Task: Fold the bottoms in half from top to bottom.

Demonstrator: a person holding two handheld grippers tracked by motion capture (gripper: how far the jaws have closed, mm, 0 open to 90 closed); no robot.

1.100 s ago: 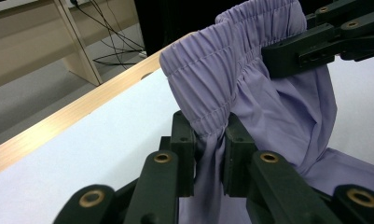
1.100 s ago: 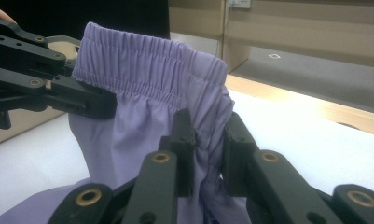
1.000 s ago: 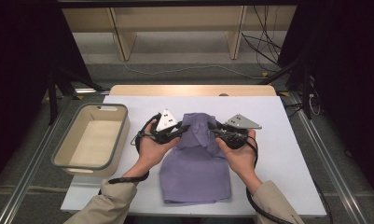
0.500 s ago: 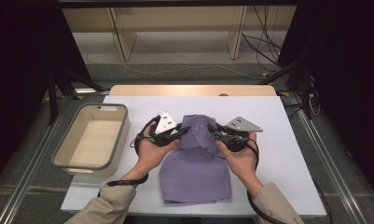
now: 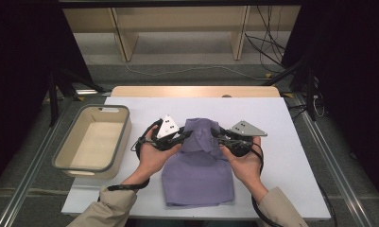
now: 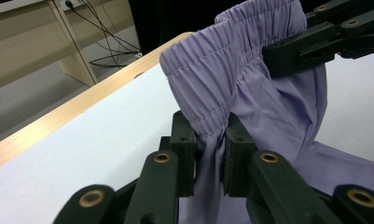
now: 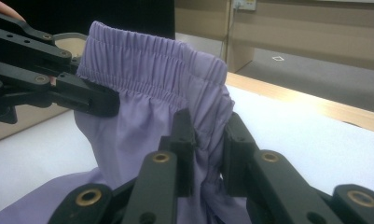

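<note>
Both grippers, left and right, jaws clenched on lifted purple shorts' elastic waistband; bare white table around.

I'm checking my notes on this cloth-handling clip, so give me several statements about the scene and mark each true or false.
1. Both hand-held grippers pinch the elastic waistband of the purple garment. True: the left hand-held gripper and the right hand-held gripper each have gathered fabric between their pads.
2. The beige bin holds folded clothes. False: it is empty.
3. The bin sits to the left of the garment in the high view. True.
4. The whole garment hangs in the air. False: its lower part lies on the white table; the waistband end is raised.
5. The garment is green. False: it is purple.
</note>
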